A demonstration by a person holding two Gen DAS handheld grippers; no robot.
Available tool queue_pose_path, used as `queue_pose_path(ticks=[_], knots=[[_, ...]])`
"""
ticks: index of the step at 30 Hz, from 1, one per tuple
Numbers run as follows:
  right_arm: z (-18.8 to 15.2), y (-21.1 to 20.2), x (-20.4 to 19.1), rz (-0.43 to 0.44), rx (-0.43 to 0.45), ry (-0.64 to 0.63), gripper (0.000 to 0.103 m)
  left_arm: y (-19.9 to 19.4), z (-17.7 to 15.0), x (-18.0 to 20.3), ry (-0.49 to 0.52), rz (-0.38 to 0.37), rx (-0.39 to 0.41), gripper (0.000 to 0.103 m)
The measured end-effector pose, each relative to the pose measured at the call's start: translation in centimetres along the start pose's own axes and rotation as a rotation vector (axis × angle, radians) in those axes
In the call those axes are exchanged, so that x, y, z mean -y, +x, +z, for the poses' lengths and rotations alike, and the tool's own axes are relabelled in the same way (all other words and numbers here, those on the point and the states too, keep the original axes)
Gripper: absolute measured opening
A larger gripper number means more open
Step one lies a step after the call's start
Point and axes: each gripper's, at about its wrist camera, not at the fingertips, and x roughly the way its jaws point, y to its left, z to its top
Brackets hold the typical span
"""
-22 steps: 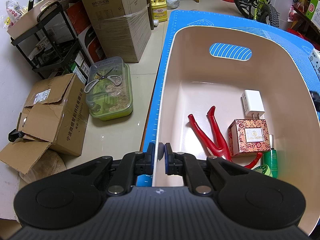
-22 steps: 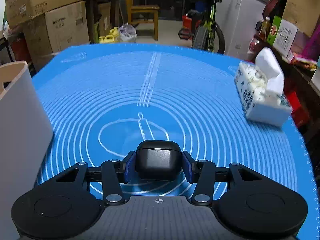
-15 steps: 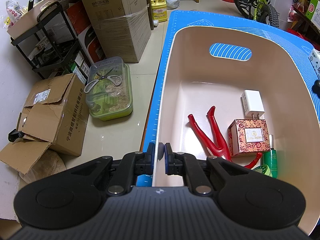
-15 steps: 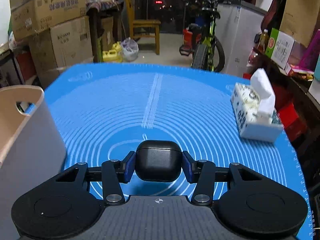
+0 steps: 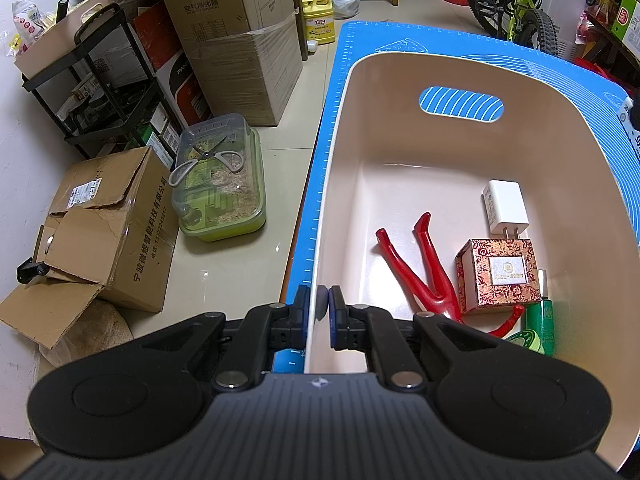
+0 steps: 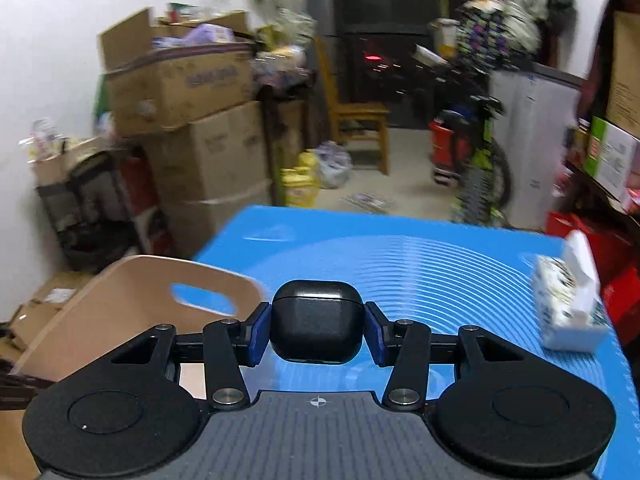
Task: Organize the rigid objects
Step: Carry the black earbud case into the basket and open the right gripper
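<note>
Left gripper (image 5: 319, 316) clamped tight on the thin beige plastic rim of the bin (image 5: 560, 92). Right gripper (image 6: 316, 330) squeezing a smooth, rounded matte-black earbud case (image 6: 316, 326), held up above the blue ringed mat (image 6: 420, 264) on the bench, bin just off to its left. Down in the bin: glossy red forked thing (image 5: 420, 268), red patterned gift box (image 5: 498, 276) with unreadable label, white charger plug (image 5: 506, 208), green item (image 5: 542, 322) half cut off. Far side blurry, tissue box (image 6: 568, 308) by the mat edge.

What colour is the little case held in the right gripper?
Black, matte; the case shows best in the right wrist view.
</note>
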Motion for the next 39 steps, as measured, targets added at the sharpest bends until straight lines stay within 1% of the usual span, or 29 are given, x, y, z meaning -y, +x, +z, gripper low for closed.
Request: queue_pose_path(ticks=[5, 9, 14, 18, 23, 24, 26, 27, 28, 29, 31, 34, 35, 36, 37, 38, 39], knots=[[0.5, 0.0, -4.4, 0.09, -0.017, -0.069, 0.054, 0.0, 0.0, 0.0, 0.0, 0.0, 0.0, 0.011], [0.1, 0.4, -8.1, 0.15, -0.046, -0.143, 0.054, 0.0, 0.0, 0.0, 0.0, 0.0, 0.0, 0.011], [-1.3, 1.4, -11.5, 0.189, -0.106, -0.231, 0.054, -0.1, -0.1, 0.1, 0.002, 0.001, 0.001, 0.011], [-2.6, 2.5, -13.3, 0.197, -0.167, -0.289, 0.054, -0.1, -0.1, 0.1, 0.002, 0.001, 0.0, 0.011], [-4.6, 3.3, -14.4, 0.184, -0.254, -0.355, 0.054, -0.3, -0.1, 0.2, 0.001, 0.0, 0.004, 0.011], [-4.7, 3.6, -14.4, 0.178, -0.276, -0.355, 0.054, -0.2, -0.2, 0.2, 0.002, 0.001, 0.003, 0.011], [-4.4, 3.7, -14.1, 0.175, -0.283, -0.319, 0.054, -0.1, -0.2, 0.2, 0.002, 0.004, 0.0, 0.011], [-4.2, 3.8, -13.8, 0.174, -0.29, -0.306, 0.056, -0.1, -0.2, 0.2, 0.001, 0.003, 0.0, 0.011], [-4.1, 3.8, -13.6, 0.167, -0.293, -0.295, 0.06, -0.2, -0.2, 0.2, 0.001, 0.002, 0.001, 0.011], [-4.1, 3.7, -13.4, 0.165, -0.287, -0.288, 0.062, -0.1, -0.2, 0.2, 0.001, 0.006, 0.002, 0.011], [-4.0, 3.3, -12.9, 0.172, -0.278, -0.274, 0.071, -0.2, -0.2, 0.2, 0.001, 0.007, 0.003, 0.012], [-3.4, 2.5, -12.1, 0.165, -0.254, -0.246, 0.076, -0.5, -0.2, 0.3, -0.001, 0.017, 0.019, 0.012], [-3.1, 2.2, -11.7, 0.159, -0.246, -0.233, 0.077, -0.7, -0.2, 0.3, -0.004, 0.018, 0.027, 0.013], [-2.7, 1.8, -11.2, 0.154, -0.236, -0.219, 0.08, -0.9, -0.2, 0.3, -0.007, 0.01, 0.032, 0.023], [-2.4, 1.2, -10.7, 0.148, -0.225, -0.202, 0.082, -1.2, -0.2, 0.3, -0.011, -0.004, 0.039, 0.031], [-2.0, 0.8, -10.2, 0.142, -0.217, -0.188, 0.084, -1.6, -0.3, 0.4, -0.018, -0.028, 0.049, 0.044], [-1.7, 0.3, -9.7, 0.134, -0.208, -0.176, 0.087, -2.1, -0.3, 0.6, -0.023, -0.054, 0.059, 0.053]])
